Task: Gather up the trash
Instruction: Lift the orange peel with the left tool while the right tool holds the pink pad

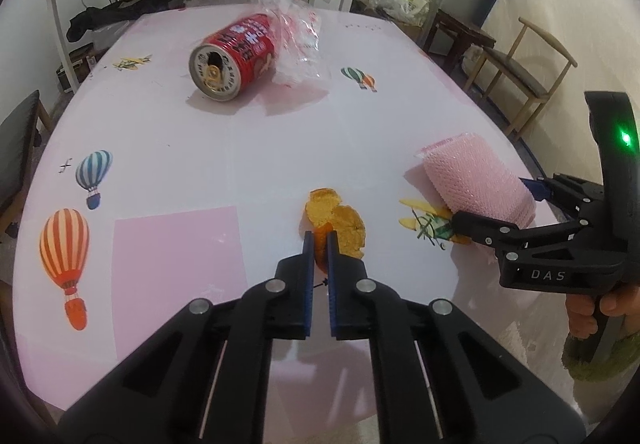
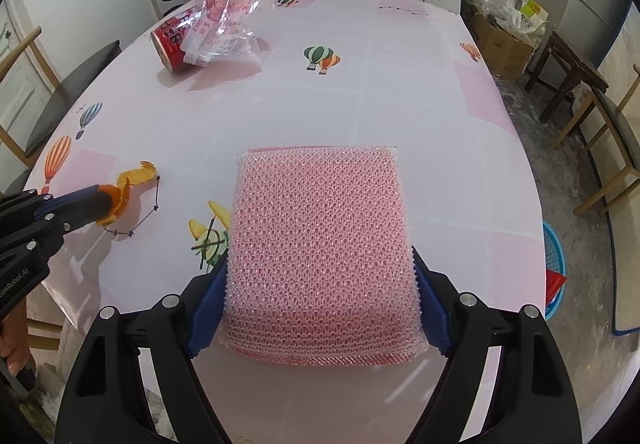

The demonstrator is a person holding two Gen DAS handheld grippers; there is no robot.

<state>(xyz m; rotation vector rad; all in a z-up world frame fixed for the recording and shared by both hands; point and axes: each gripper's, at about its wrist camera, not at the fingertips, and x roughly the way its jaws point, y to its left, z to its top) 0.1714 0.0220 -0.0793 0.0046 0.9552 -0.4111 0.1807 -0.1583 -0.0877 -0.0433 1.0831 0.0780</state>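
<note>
Orange peel (image 1: pixel 336 222): curled, ragged, pale pith up, bright rind at pinched end; lies near counter (image 1: pixel 240 148) near edge. Left tongs (image 1: pixel 319 238) clamped on peel. Right tongs (image 2: pixel 320 276) gripping pink mesh sponge (image 2: pixel 320 244) by both sides, beside peel. Red can (image 1: pixel 234 58) on side, clear wrapper (image 1: pixel 298 40) against it, toward far edge.

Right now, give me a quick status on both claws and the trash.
Left claw shut on orange peel. Right claw clamped on pink mesh pad. Red can and plastic wrapper remain on table. Nothing in the way.
</note>
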